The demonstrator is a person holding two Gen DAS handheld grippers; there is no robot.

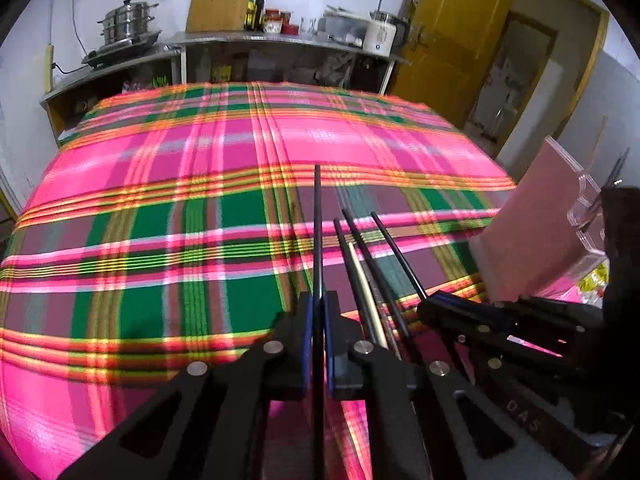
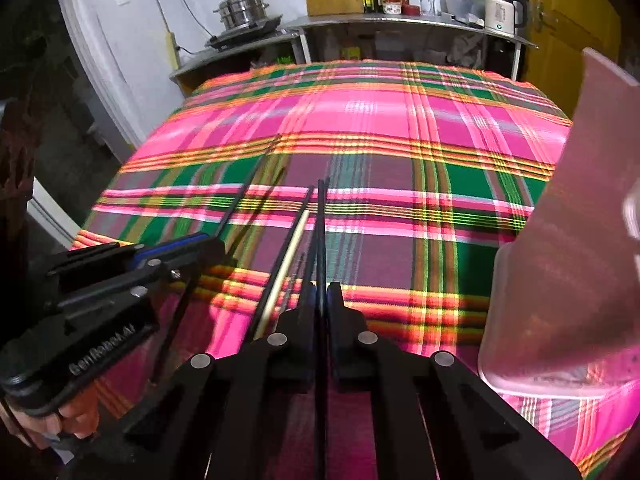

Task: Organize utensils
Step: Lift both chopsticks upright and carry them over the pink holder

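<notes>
In the left wrist view my left gripper (image 1: pixel 318 304) is shut on a black chopstick (image 1: pixel 317 220) that points straight ahead over the plaid cloth. Right of it lie two black chopsticks (image 1: pixel 362 252) and a pale one (image 1: pixel 360 276). My right gripper (image 1: pixel 430 304) comes in from the right, shut on another black chopstick (image 1: pixel 396 250). In the right wrist view the right gripper (image 2: pixel 321 292) pinches that black chopstick (image 2: pixel 321 232). The pale chopstick (image 2: pixel 286 260) lies just left of it. The left gripper (image 2: pixel 212 242) holds its black chopstick (image 2: pixel 250 188) at the left.
A clear acrylic organizer (image 1: pixel 536 232) (image 2: pixel 560 248) stands on the cloth's right side. The plaid cloth (image 1: pixel 180 200) covers the table. Behind it, a steel counter (image 1: pixel 280 40) carries a steamer pot (image 1: pixel 128 20), bottles and a white kettle (image 2: pixel 500 12). A hand (image 2: pixel 60 420) grips the left tool.
</notes>
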